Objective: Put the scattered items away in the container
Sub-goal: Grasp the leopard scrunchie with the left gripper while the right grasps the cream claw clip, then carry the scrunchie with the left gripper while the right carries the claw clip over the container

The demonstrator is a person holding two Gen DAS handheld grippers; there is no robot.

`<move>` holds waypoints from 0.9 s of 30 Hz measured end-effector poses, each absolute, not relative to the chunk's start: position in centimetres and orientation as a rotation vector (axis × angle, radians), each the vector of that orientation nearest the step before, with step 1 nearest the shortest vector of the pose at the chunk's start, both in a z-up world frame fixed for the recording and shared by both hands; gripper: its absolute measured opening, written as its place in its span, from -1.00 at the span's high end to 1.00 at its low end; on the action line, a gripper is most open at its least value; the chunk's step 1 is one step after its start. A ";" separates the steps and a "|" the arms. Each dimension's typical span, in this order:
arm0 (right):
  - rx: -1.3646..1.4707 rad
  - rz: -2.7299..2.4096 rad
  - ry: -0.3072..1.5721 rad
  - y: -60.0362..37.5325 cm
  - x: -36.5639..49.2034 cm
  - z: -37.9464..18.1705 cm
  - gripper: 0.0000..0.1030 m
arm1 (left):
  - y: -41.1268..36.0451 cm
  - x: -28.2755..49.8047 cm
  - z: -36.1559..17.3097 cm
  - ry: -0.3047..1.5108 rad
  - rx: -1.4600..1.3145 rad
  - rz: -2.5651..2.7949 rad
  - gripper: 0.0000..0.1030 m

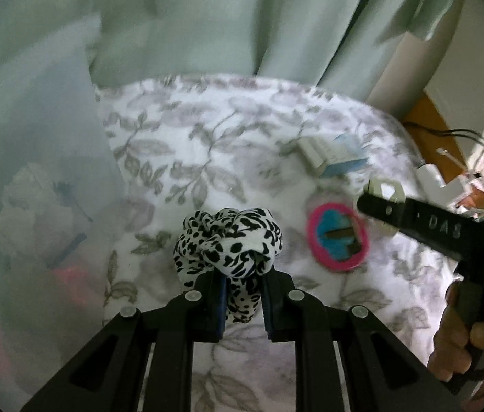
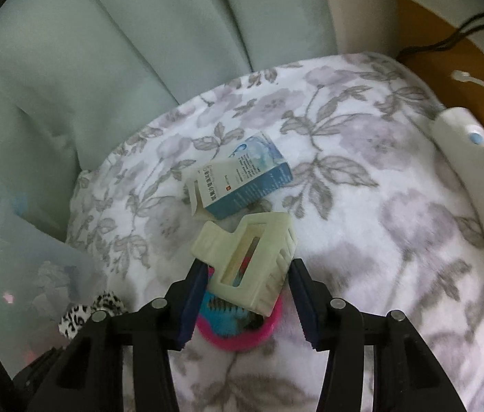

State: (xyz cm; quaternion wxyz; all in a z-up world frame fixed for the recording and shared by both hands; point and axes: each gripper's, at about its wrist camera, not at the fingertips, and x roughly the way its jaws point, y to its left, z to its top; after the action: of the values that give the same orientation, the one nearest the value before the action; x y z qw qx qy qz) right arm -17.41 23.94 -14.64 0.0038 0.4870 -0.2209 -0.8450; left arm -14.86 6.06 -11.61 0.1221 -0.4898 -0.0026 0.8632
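Cream plastic claw hair clip (image 2: 247,261) lies slantwise between my right gripper's (image 2: 247,304) parted jaws, untouched, while my left gripper (image 1: 242,300) pinches the black-and-white spotted fabric scrunchie (image 1: 229,245).

my left gripper (image 1: 242,281) points steeply down, its jaws clamped tight. my right gripper (image 2: 247,295) tilts down too, jaws apart, my hand (image 1: 461,340) gripping its handle.

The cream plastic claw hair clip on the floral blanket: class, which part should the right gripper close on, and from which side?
Grip the cream plastic claw hair clip across its slotted body, coming from above. The right gripper already straddles it, and its long flat sides face the pads.
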 end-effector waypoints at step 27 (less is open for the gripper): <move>0.916 -2.780 -0.594 20.4 -3.5 4.7 -0.01 | 0.2 -4.4 6.7 -0.082 -0.870 2.771 0.67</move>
State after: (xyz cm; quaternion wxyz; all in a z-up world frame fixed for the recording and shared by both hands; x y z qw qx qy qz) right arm -3.46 20.42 4.73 0.0775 0.3058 -0.1984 -0.9280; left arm -4.41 0.24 6.68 0.1178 -0.2975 -0.0279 0.9470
